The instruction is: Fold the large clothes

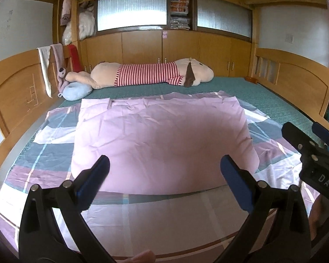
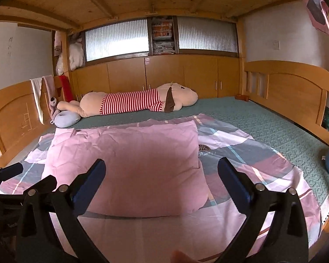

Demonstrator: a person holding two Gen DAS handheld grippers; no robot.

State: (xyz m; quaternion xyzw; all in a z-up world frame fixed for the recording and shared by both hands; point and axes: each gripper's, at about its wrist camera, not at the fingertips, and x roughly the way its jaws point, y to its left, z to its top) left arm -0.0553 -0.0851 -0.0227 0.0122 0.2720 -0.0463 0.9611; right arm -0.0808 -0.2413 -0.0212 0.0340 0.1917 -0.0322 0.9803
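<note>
Large pink cloth (image 1: 160,140) seen spread on bed (image 1: 263,92), plain pink panel folded over patterned side, near edge doubled. Left gripper (image 1: 164,184) held above near edge, jaws wide apart, nothing held. Right gripper (image 2: 161,182) likewise fully spread, nothing between pads. Striped plush toy (image 1: 147,74) laid along far side. Step judged: one fold laid, both grippers released. Next move likely calls for regrasping corners or side edge for further fold.

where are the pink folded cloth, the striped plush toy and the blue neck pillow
pink folded cloth (image 1: 160,135), left wrist view, middle of its top face
long striped plush toy (image 1: 147,74), left wrist view, its red-and-white striped body
light blue neck pillow (image 1: 75,91), left wrist view, its rounded top
</note>
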